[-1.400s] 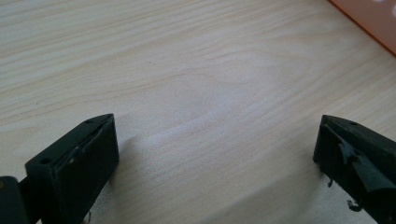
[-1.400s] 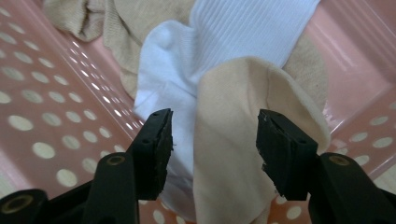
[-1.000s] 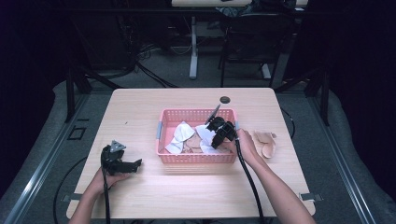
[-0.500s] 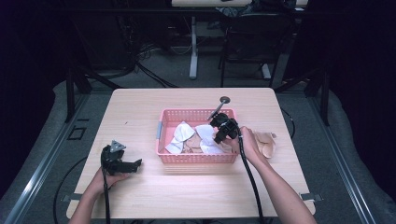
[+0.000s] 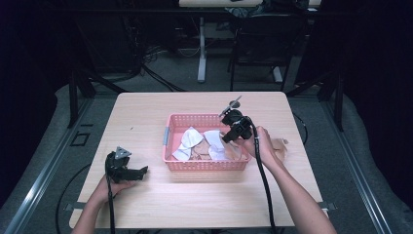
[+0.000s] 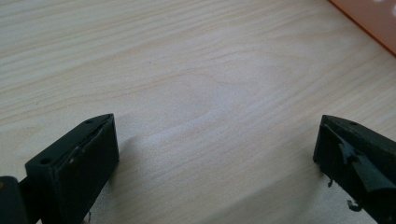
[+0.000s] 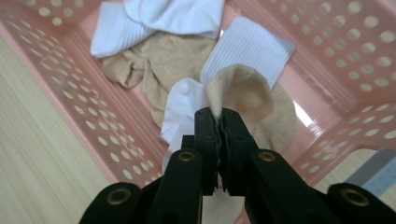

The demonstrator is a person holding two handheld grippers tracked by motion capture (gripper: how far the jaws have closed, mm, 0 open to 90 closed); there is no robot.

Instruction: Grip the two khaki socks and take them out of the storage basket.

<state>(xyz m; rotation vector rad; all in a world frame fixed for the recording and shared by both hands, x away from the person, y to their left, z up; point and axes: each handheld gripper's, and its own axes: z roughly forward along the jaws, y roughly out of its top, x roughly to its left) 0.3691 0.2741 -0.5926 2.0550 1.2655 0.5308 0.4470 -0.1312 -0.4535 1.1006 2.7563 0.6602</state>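
Since 1 s ago the right gripper (image 5: 233, 127) has risen off the socks and drawn back toward the basket's right end; left gripper (image 5: 127, 169) unchanged.

Table (image 5: 146, 112): light wood, holds everything. Pink perforated basket (image 5: 171, 134) sits mid-table, a grey handle on its left end. Inside the basket: white ribbed socks (image 5: 189, 141) at centre-left, beige socks (image 7: 163, 63) under and between them, more white at right.

Right gripper is above the basket's right part, jaws pinched tight on a beige sock (image 7: 243, 88), seen in the right gripper view; the sock's bunched edge sticks up past the jaw tips, the rest hangs down over a white sock (image 7: 182, 112) below. Basket walls close on both sides of it in that view.

Another beige piece (image 5: 280, 145) lies on the table just right of the basket, partly behind the right hand (image 5: 260, 144).

Left gripper rests on the table well left of the basket, near the front edge, jaws spread wide, bare wood betw. them. Basket corner (image 6: 369, 21) at top right of the left gripper view.
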